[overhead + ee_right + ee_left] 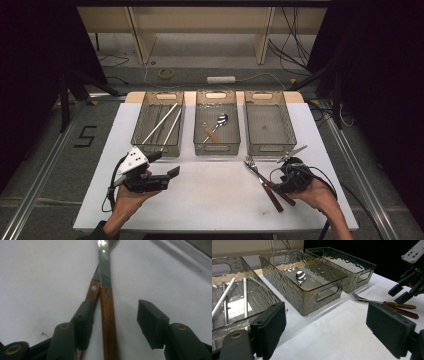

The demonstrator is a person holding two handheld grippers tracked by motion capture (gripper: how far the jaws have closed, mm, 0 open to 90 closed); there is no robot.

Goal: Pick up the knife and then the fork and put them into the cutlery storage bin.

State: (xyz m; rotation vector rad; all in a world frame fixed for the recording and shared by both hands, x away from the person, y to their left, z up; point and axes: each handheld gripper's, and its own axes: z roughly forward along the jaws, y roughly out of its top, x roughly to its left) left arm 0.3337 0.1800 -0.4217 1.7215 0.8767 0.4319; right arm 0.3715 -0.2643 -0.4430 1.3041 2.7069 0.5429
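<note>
Leftmost, the left hand-held gripper is held low over the table by a hand gripping it from below, its body lying roughly level with the jaws pointing toward the table's middle; the jaws stand wide apart with nothing between them, as the left gripper view confirms. Behind it, three clear rectangular bins with rippled walls and cut-out handles sit side by side across the far part of the table, which has a flat matte white top. The left bin holds long, thin, pale sticks lying lengthwise. The middle bin holds a shiny metal spoon and a wooden-handled utensil. The right bin has a ribbed floor. Just in front of the gap between the middle and right bins lie two pieces of wooden-handled cutlery, side by side and touching, angled toward the near right; the handles are brown wood with round metal rivets, the shanks flat polished steel, and one ends in fork tines. The right hand-held gripper is held by a hand cupped beneath it and pointing along these handles. Its jaws are partly open, one handle lying between the pads without either pad pressing on it, while the other handle passes under the left jaw.
</note>
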